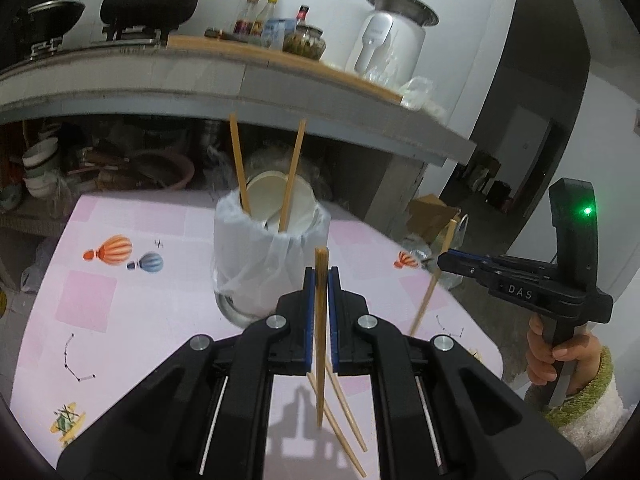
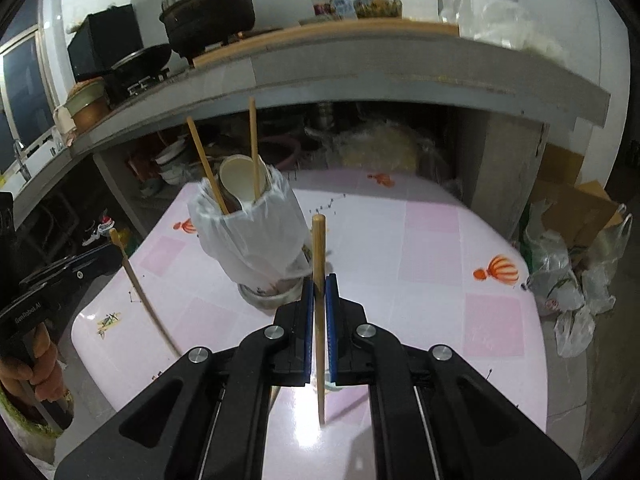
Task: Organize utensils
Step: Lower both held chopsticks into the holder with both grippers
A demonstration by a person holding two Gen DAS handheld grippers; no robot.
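Observation:
A utensil holder (image 1: 264, 256) wrapped in a white plastic bag stands on the pink table; it also shows in the right wrist view (image 2: 256, 240). Two wooden chopsticks (image 1: 240, 168) and a pale spoon (image 1: 276, 200) stand in it. My left gripper (image 1: 321, 276) is shut on a chopstick (image 1: 320, 340) held upright above the table, just before the holder. Two more chopsticks (image 1: 344, 412) lie on the table below it. My right gripper (image 2: 319, 284) is shut on another upright chopstick (image 2: 319, 312), to the right of the holder.
The pink table (image 1: 120, 300) has balloon prints. Behind it a grey counter (image 1: 240, 76) carries pots, bottles and a white appliance (image 1: 388, 40). Bowls sit on shelves under it. Plastic bags and a cardboard box (image 2: 572, 248) lie on the floor at the right.

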